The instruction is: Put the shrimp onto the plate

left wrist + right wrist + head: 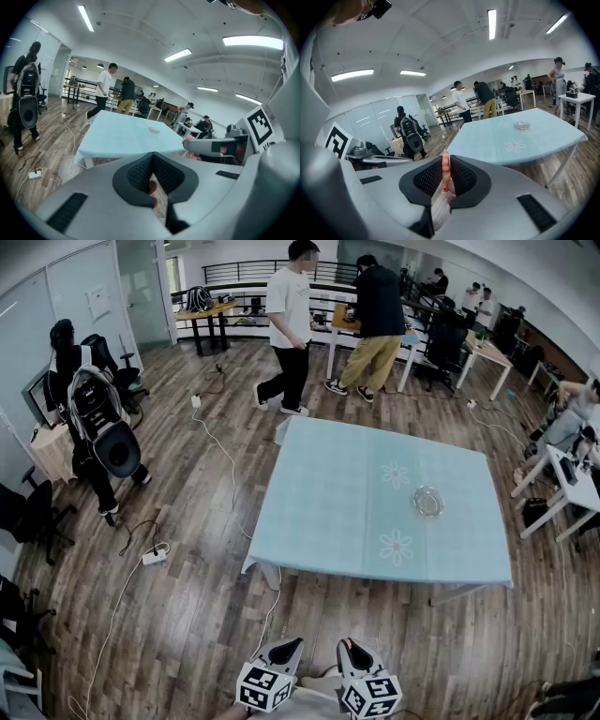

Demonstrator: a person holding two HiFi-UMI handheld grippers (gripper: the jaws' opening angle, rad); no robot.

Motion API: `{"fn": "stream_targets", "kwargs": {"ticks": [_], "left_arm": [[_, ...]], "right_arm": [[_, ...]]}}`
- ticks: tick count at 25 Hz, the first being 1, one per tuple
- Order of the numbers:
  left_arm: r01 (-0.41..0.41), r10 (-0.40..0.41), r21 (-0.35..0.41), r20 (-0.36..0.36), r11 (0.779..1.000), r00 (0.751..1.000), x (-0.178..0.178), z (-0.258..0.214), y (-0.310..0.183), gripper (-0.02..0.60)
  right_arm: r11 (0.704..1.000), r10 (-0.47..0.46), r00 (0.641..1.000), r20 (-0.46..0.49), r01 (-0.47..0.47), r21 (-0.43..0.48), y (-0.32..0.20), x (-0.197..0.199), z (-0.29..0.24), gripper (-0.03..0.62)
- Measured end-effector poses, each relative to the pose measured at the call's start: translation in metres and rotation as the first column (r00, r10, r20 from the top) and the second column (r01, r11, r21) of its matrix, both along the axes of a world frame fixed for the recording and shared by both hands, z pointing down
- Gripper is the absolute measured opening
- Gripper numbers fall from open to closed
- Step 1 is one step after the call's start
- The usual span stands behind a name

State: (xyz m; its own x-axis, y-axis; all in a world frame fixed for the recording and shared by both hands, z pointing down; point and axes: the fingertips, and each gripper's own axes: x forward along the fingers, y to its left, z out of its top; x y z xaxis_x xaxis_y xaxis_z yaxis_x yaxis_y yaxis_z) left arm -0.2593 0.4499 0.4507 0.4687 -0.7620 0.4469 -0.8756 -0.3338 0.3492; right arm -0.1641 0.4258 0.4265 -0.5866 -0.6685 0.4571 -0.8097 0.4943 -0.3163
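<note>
Orange-banded shrimp (445,171) is pinched in my right gripper (352,651), whose pads are closed on its sides. It stands on end, its long axis running up across the jaws and its tip poking just above them.

The glass plate (428,501) lies well ahead of that gripper and off to its right, on the blue-clothed table (337,502). Both grippers hang short of the table's near edge, over the wooden floor. The right one is the nearer to the plate, so I judge the carry is its job: forward and rightward, then down over the dish.

My left gripper (287,651) sits just beside the right one, on the side away from the plate. Its jaw tips are pressed together, and a pinkish piece (151,187) is caught in the gap behind them. It may be a second shrimp, but I cannot tell for sure.
</note>
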Motion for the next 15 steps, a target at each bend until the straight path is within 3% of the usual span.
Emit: {"fn": "stream_targets", "kwargs": {"ticks": [5, 11, 15], "left_arm": [[-0.118, 0.12, 0.072, -0.025, 0.99, 0.992, 0.08, -0.027, 0.0, 0.008], [-0.313, 0.315, 0.1, -0.005, 0.944, 0.949, 0.176, -0.053, 0.027, 0.008], [-0.358, 0.359, 0.089, 0.005, 0.929, 0.933, 0.217, -0.049, 0.056, 0.008]], "right_arm": [[0.997, 0.08, 0.996, 0.031, -0.08, 0.001, 0.04, 0.05, -0.006, 0.06], [0.968, 0.242, 0.965, 0.097, -0.247, 0.034, 0.077, 0.141, -0.03, 0.06], [0.95, 0.292, 0.942, 0.168, -0.305, 0.06, 0.102, 0.178, -0.037, 0.06]]}}
